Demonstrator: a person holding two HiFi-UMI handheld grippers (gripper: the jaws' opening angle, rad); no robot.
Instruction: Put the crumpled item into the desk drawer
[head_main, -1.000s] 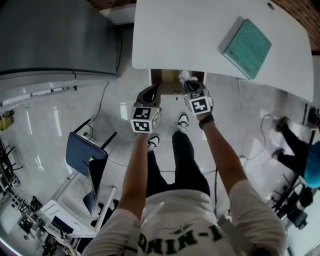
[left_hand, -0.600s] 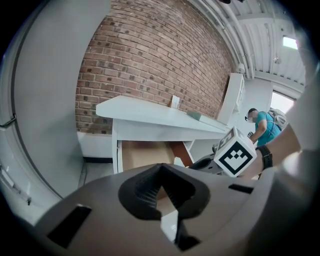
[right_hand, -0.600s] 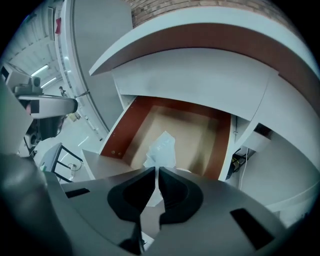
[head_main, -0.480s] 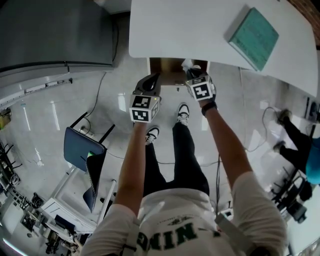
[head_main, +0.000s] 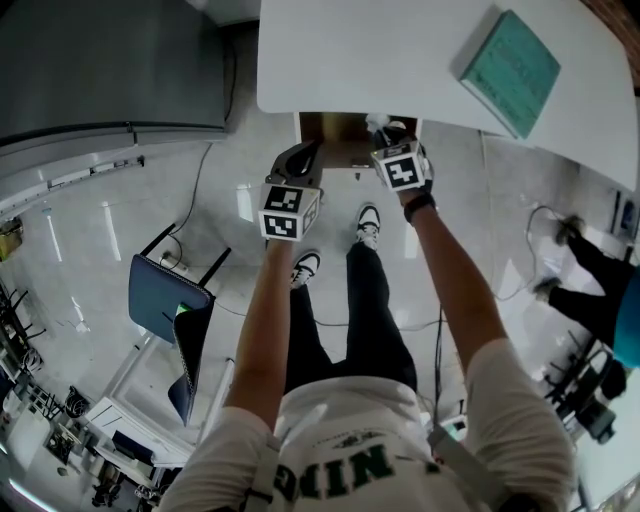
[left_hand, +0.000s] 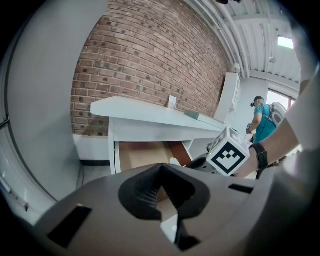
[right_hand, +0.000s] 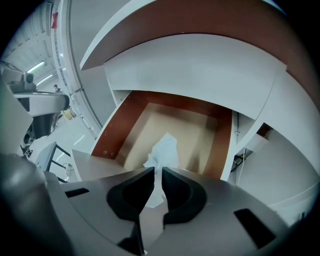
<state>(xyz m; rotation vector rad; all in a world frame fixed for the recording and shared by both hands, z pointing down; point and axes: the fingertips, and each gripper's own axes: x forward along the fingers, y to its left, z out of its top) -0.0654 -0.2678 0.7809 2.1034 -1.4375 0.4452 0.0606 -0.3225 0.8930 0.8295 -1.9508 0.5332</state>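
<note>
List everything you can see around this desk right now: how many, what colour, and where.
white desk: one, white, ahead of the person
teal book: one, teal, on the desk's right part
wooden drawer: one, brown, pulled open under the desk
crumpled white tissue: one, white, between the right gripper's jaws, over the drawer
dark blue chair: one, dark blue, on the floor at the left
large grey unit: one, grey, left of the desk
bystander: one, teal top, beyond the desk
left gripper: one, grey, jaws together, empty
right gripper: one, grey, shut on the tissue
</note>
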